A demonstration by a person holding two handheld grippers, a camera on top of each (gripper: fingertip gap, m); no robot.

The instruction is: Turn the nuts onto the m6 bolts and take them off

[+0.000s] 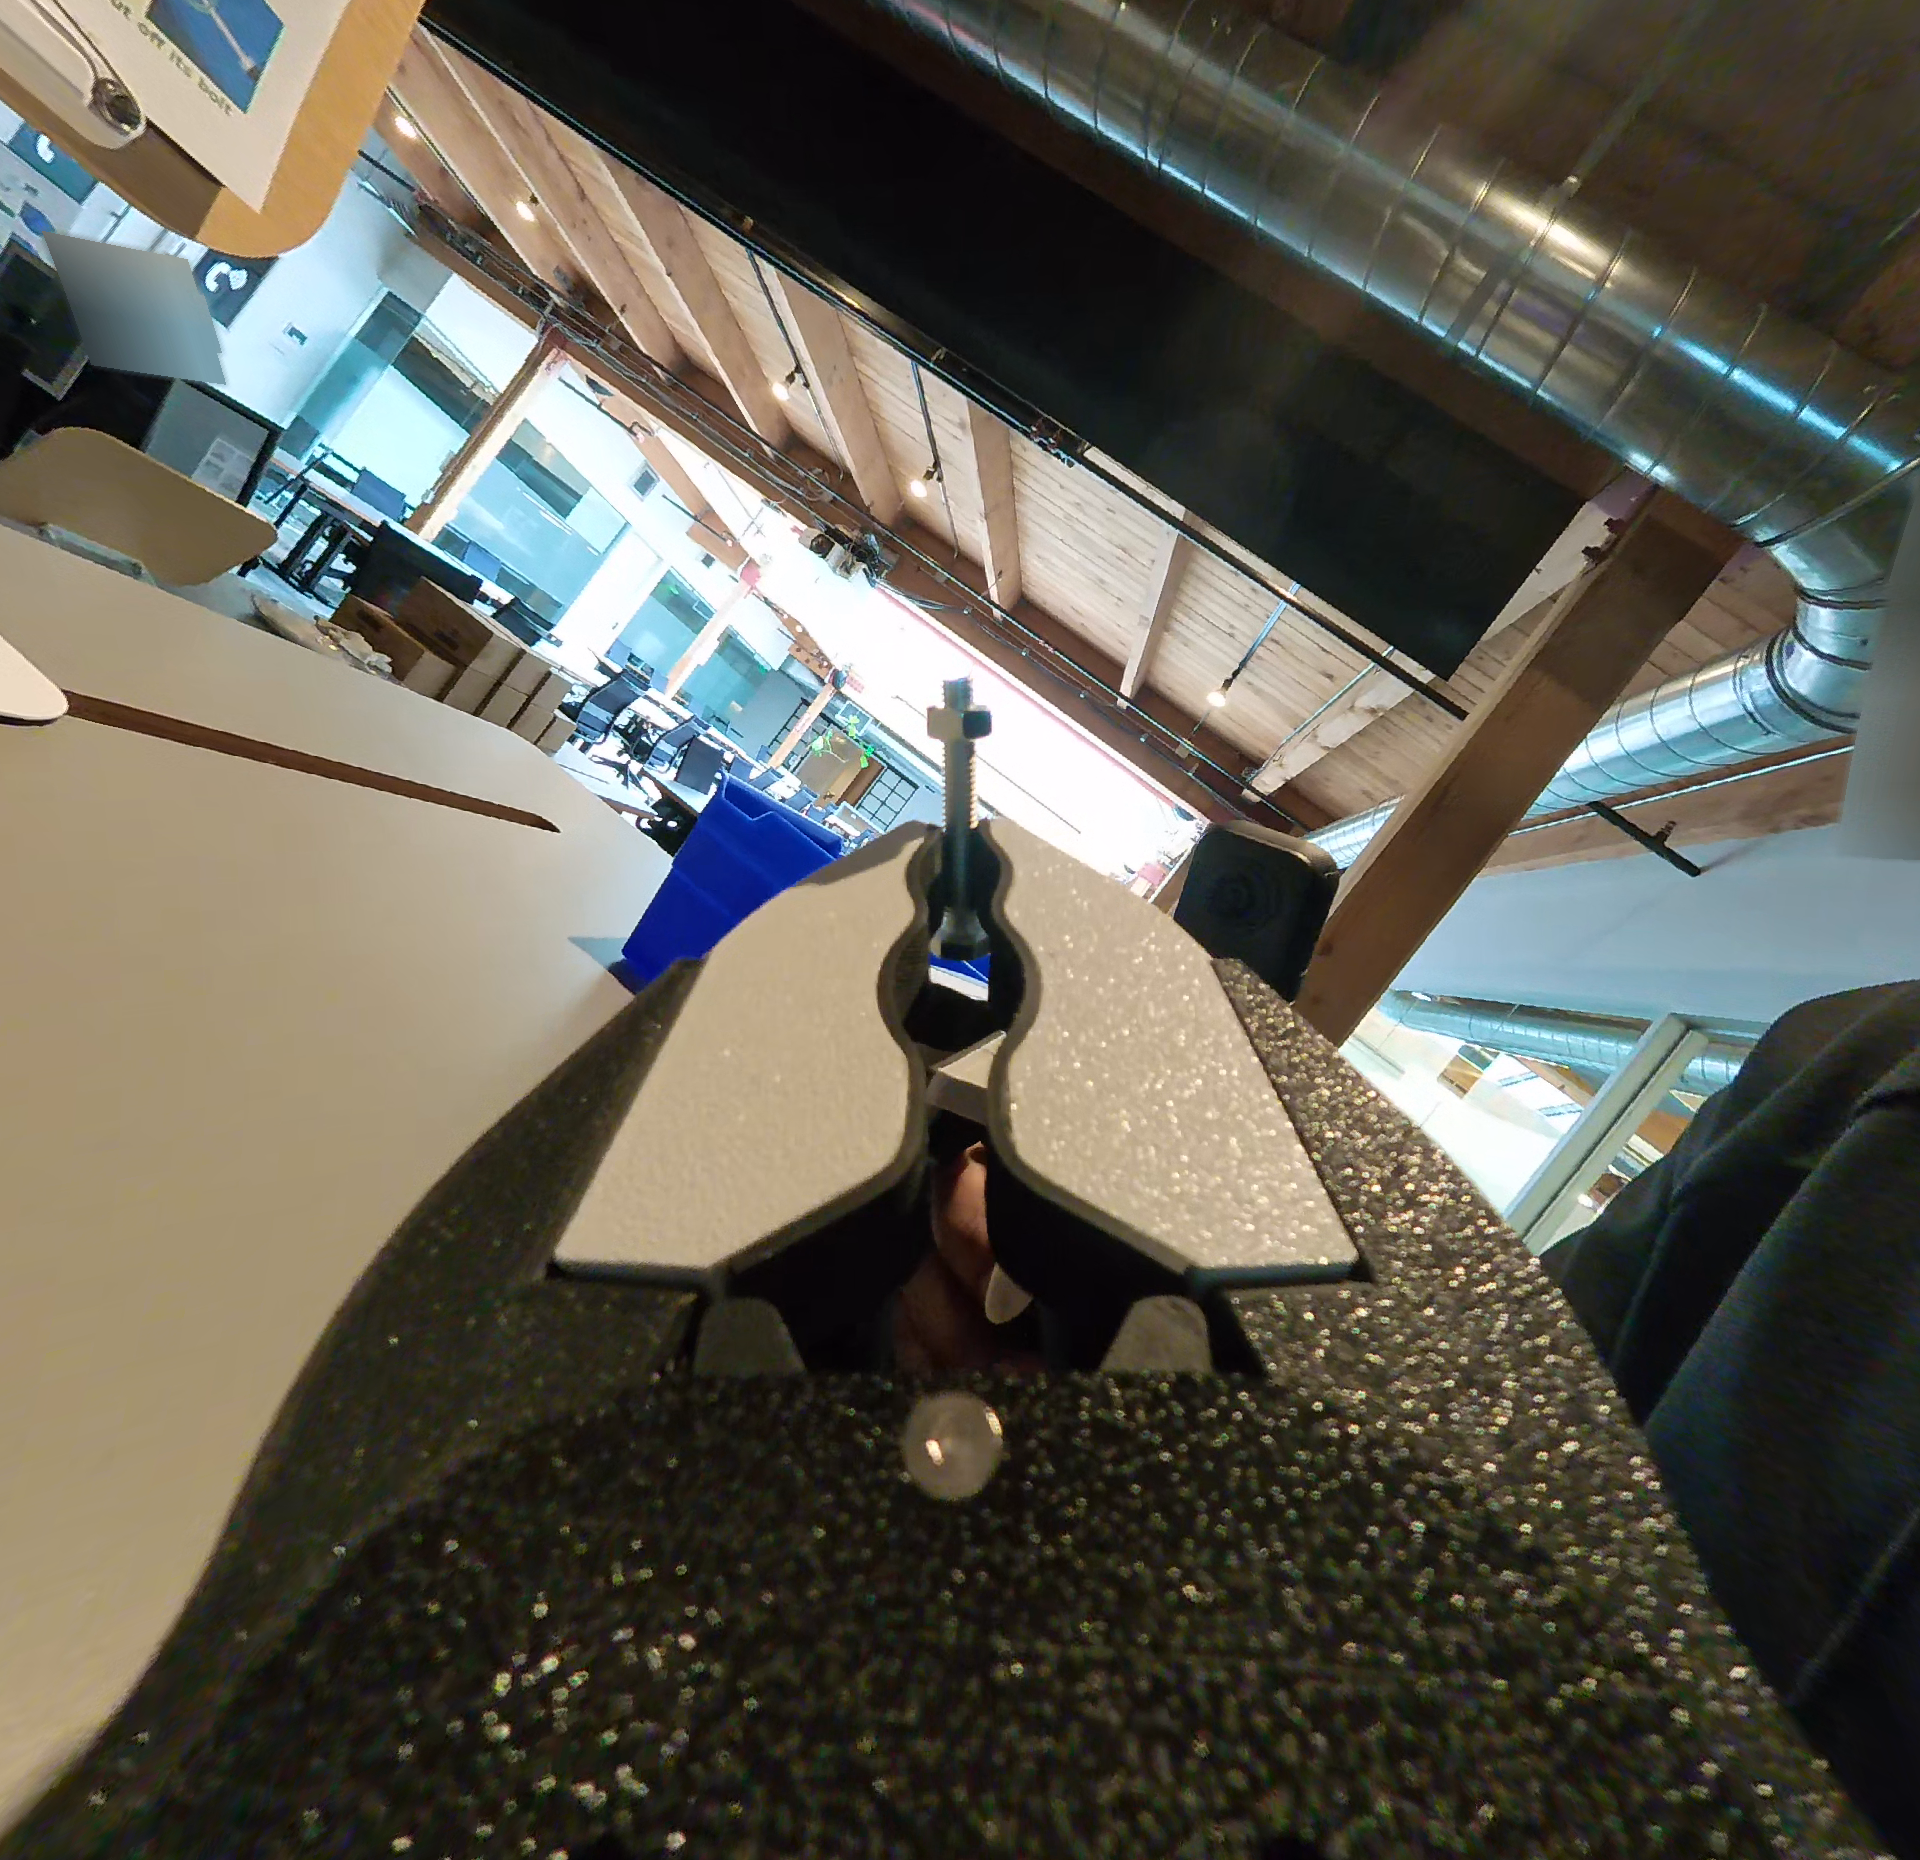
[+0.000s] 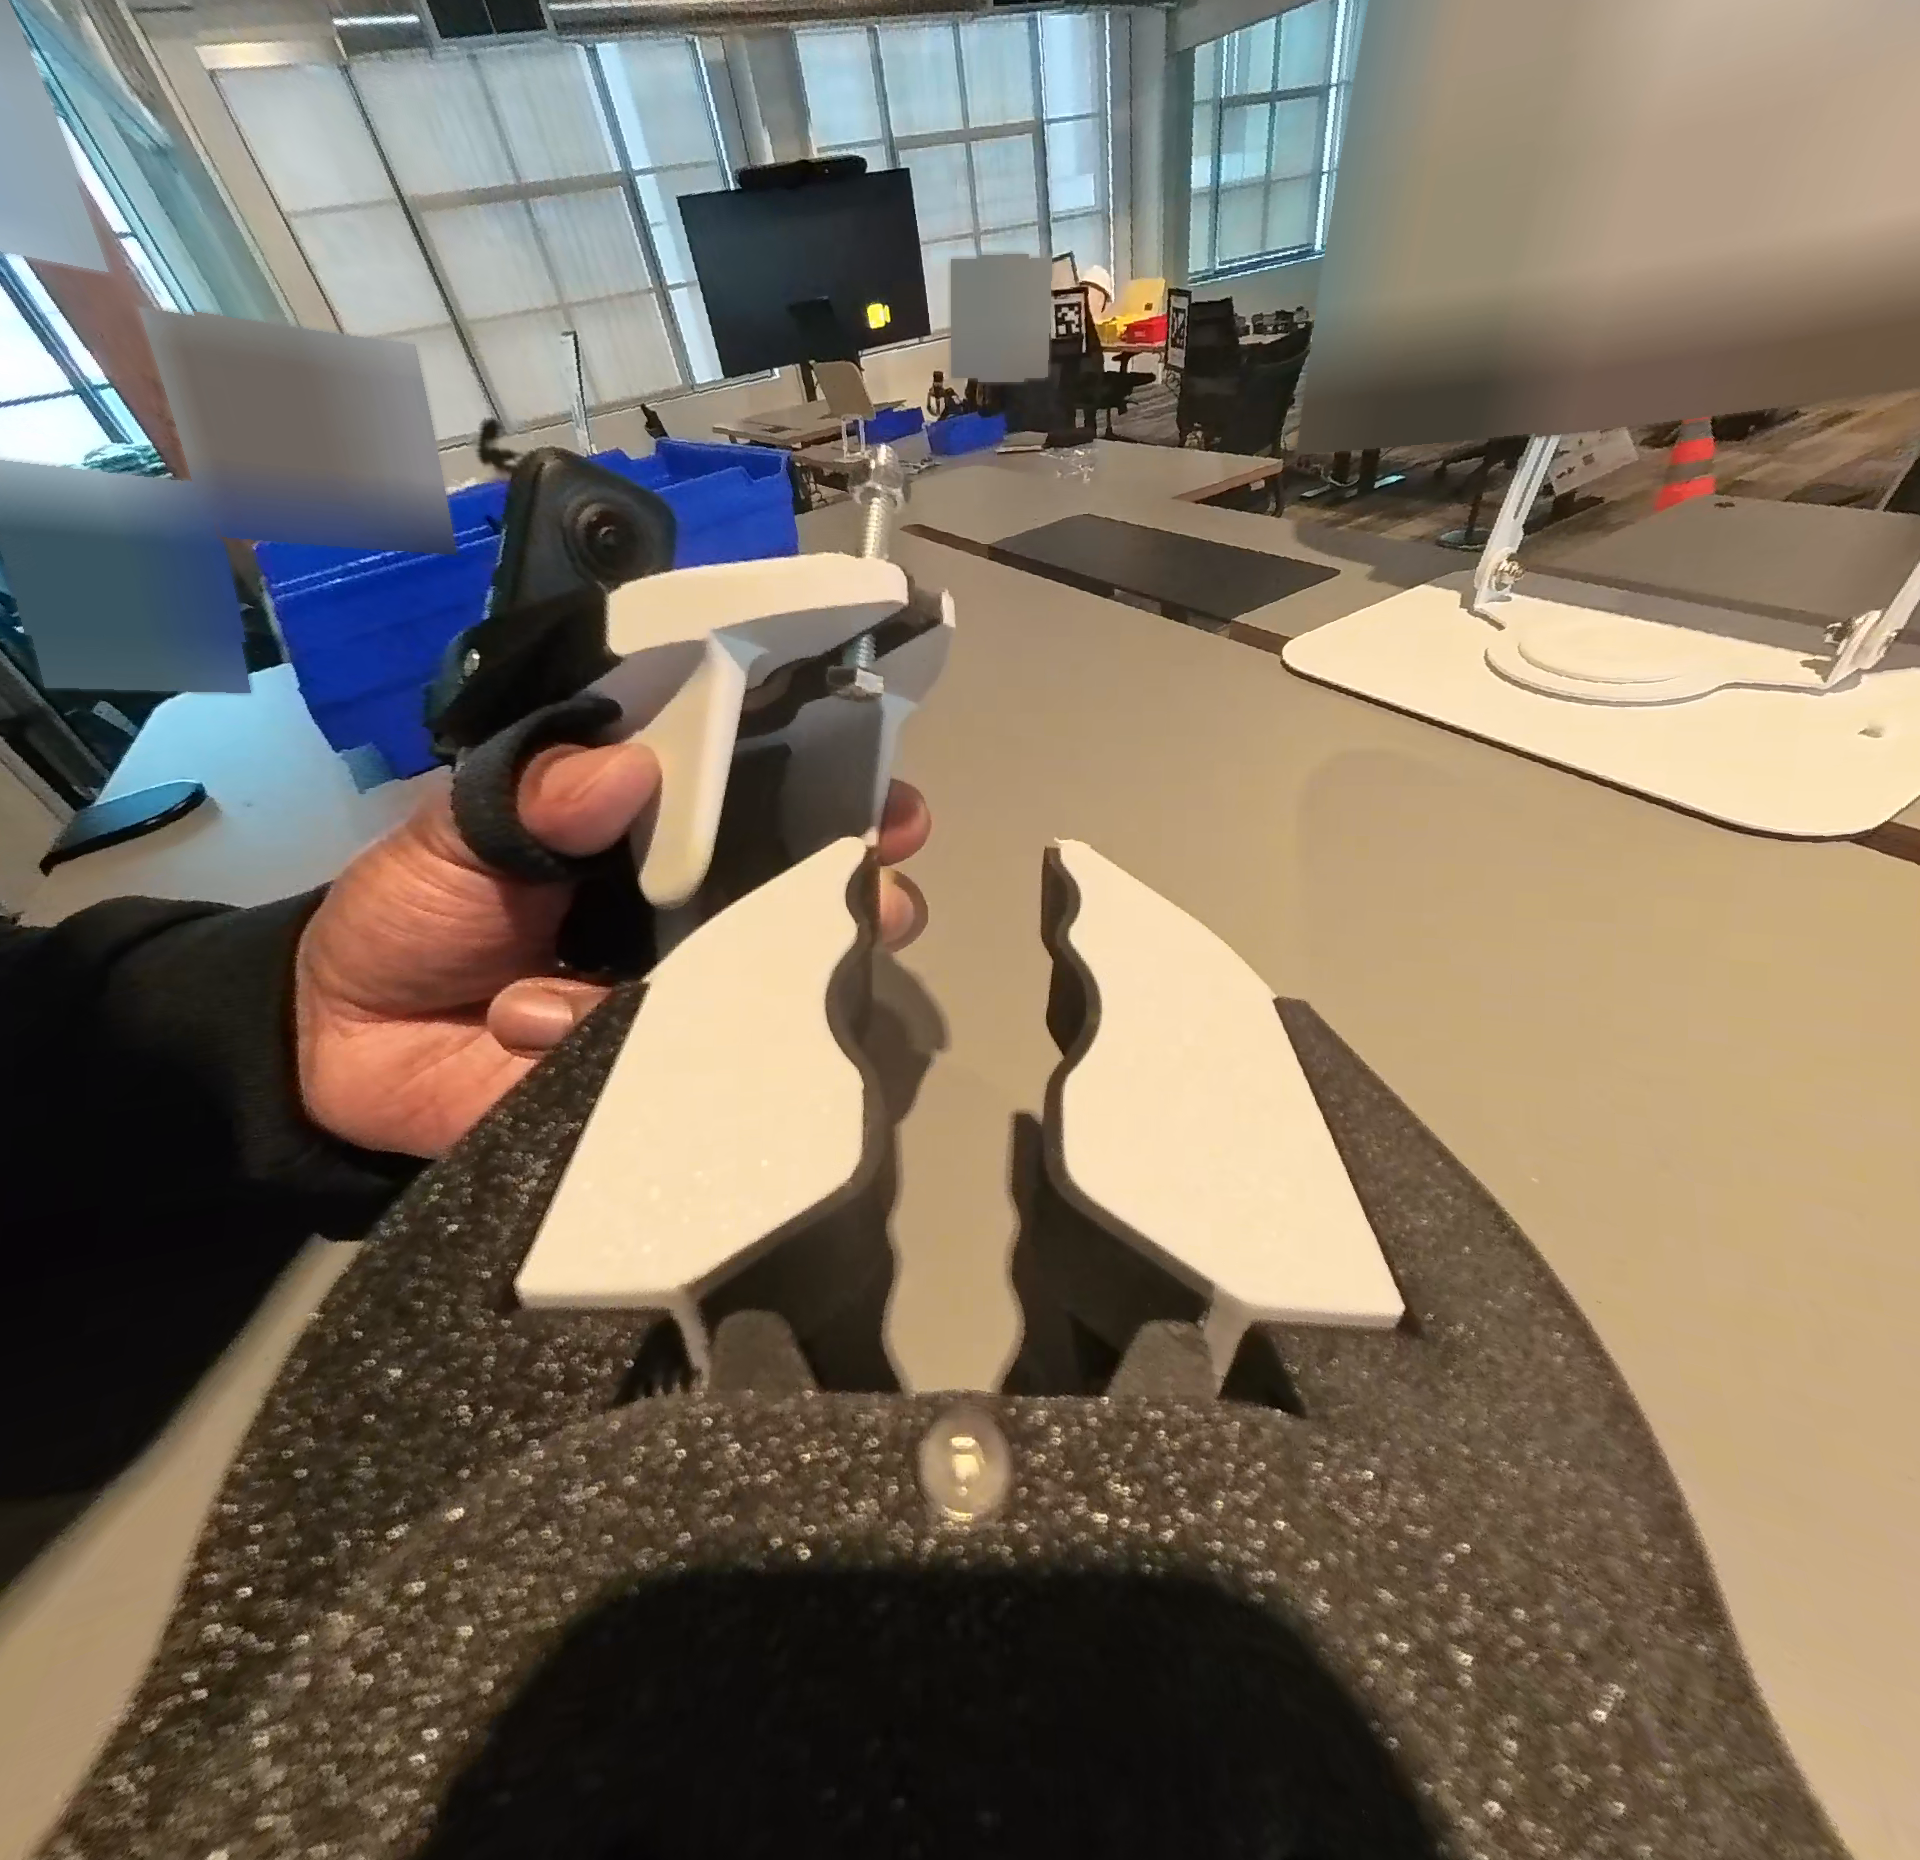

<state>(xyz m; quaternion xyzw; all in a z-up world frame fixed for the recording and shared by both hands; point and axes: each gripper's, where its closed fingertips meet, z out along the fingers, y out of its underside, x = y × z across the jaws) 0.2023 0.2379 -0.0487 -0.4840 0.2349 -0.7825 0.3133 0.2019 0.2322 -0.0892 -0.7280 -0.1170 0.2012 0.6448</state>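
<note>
- Left wrist view only: left gripper pressed together on the bolt, threaded shank rising straight past the fingertips, head sunk between them, 1 nut near the far end of the thread.
- Right wrist view only: right gripper spread, nothing between its fingers, grey table showing through the gap.
- Same view: left gripper up and left of the right claw's tips, in a hand, bolt poking up out of it.
- Ahead-right of the right claw: white stand base on the table; ahead-left, blue bins; far ahead, a dark screen before tall windows.
- Above the left claw: wooden ceiling and silver duct.
- Bolt: silvery, slim, threaded along its length.
</note>
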